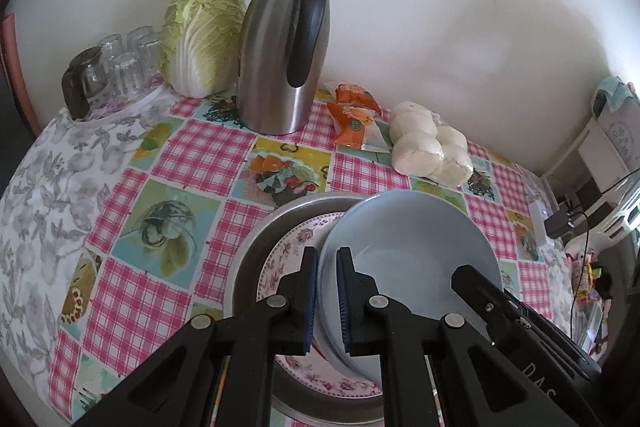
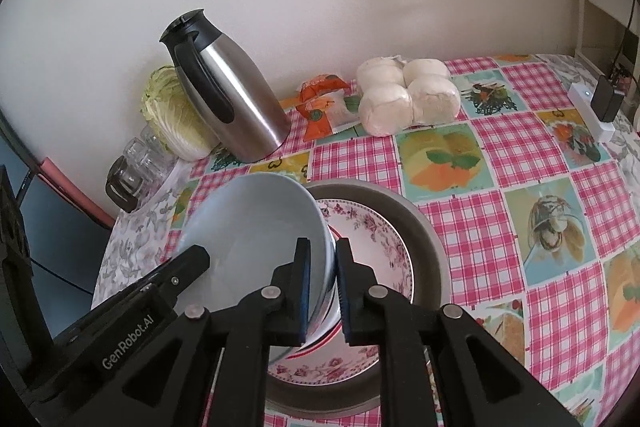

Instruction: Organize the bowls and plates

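The pale blue bowl [image 1: 416, 247] is pinched at opposite rims by both hand-held grippers [image 1: 327, 301] [image 2: 323, 291] above the floral plate [image 2: 384, 247]; uneven release could chip it

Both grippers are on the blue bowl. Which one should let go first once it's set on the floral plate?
Probably the right gripper. Both pinch the blue bowl's rim, tilted over the floral plate in the metal pan. The left gripper holds the lower edge nearer the plate, so it can steady the bowl.
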